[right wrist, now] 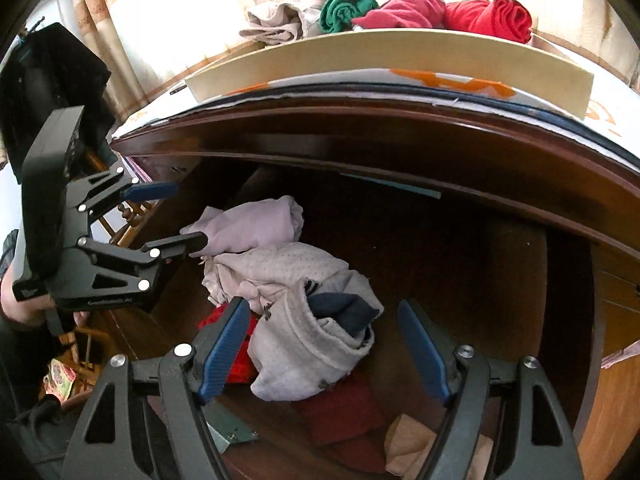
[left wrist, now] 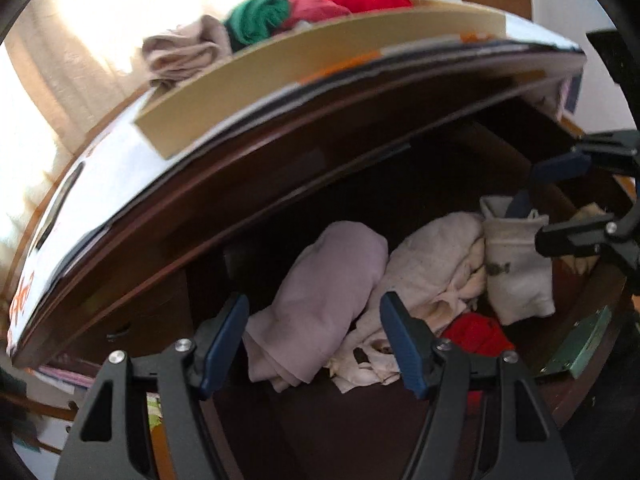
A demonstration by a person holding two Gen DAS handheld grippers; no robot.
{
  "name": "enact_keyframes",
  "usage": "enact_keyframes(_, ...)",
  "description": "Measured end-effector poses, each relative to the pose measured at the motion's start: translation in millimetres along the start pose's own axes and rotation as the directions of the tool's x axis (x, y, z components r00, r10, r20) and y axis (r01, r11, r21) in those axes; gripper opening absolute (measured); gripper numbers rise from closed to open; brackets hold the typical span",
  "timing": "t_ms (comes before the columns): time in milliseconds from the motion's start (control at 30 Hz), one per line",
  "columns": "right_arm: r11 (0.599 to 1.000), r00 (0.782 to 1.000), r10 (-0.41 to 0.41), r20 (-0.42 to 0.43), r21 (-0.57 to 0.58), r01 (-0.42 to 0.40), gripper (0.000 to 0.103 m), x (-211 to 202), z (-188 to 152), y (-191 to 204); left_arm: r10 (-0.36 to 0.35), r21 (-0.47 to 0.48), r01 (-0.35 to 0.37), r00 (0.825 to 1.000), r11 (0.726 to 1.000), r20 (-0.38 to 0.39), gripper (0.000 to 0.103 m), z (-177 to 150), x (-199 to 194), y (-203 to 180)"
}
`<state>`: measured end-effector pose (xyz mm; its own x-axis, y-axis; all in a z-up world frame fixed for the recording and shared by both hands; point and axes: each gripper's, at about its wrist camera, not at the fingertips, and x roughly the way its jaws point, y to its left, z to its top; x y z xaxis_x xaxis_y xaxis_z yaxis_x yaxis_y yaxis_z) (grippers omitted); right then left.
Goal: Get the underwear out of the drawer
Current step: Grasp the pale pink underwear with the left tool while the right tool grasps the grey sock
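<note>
Both my left gripper (left wrist: pixel 314 344) and right gripper (right wrist: pixel 324 346) hang spread and empty over the open drawer (right wrist: pixel 500 280), where the underwear (right wrist: pixel 308 336) lies bunched at its left; closing on tangled folds could drag several pieces out together.

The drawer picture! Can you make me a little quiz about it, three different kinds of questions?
1. True or false: the left hand-held gripper holds a garment.
2. Which colour is missing from the clothes in the cardboard tray on top: A green, B red, C yellow?
3. Fill in: the pale lilac garment lies in the ___.

Key: 1 false, both hand-held grippers are open and empty. 2 C. 3 drawer.
</note>
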<state>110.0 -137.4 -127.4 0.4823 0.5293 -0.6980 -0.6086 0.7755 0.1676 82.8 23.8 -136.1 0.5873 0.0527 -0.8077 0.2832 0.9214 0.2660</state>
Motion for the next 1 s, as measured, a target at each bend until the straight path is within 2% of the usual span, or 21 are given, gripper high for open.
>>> enact_keyframes(100,1.0,1.0,0.002,-0.006,0.006,-0.002,0.078,4.3,-0.5,-1.5,0.006,0.055,-0.004,0.999,0.998,-0.033,0.069,5.2,9.5,-3.7)
enact_keyframes(200,1.0,1.0,0.001,-0.009,0.016,-0.001,0.078,7.6,-1.4,-3.0,-0.018,0.082,0.022,0.998,0.996,-0.059,0.065,9.2,17.1,-6.9)
enact_keyframes(367,1.0,1.0,0.001,-0.002,0.011,-0.001,0.078,7.9,-0.8,-1.9,-0.008,0.126,0.021,0.995,0.992,-0.097,0.06,13.5,29.8,-14.5)
enact_keyframes(433,1.0,1.0,-0.002,0.0,0.007,0.002,0.078,8.1,-1.0,-1.7,-0.014,0.142,0.033,0.991,0.989,-0.131,0.051,14.9,37.1,-17.6)
enact_keyframes(467,1.0,1.0,-0.001,-0.001,0.007,0.001,0.078,8.6,-1.0,-1.6,-0.015,0.152,0.038,0.989,0.988,-0.15,0.05,15.4,41.0,-19.1)
enact_keyframes(633,1.0,1.0,-0.006,-0.003,-0.006,0.006,0.078,8.3,-2.0,0.5,-0.002,0.177,0.042,0.975,0.983,-0.222,0.05,14.0,57.3,-23.3)
enact_keyframes(833,1.0,1.0,-0.002,-0.018,-0.008,0.002,0.078,12.1,-1.9,1.2,0.008,0.181,0.041,0.965,0.983,-0.262,0.048,17.8,77.0,-27.3)
enact_keyframes(867,1.0,1.0,0.0,-0.026,-0.006,0.0,0.078,13.8,-1.3,1.0,0.014,0.184,0.04,0.958,0.982,-0.286,0.048,16.6,82.0,-29.0)
enact_keyframes(900,1.0,0.999,0.001,-0.037,-0.003,-0.001,0.078,16.0,-1.1,0.5,0.025,0.198,0.033,0.957,0.98,-0.288,0.046,16.2,82.7,-32.5)
enact_keyframes(1000,1.0,0.998,-0.008,-0.065,-0.002,0.008,0.078,21.3,2.1,1.6,0.048,0.235,0.018,0.961,0.972,-0.272,0.034,14.8,80.0,-40.7)
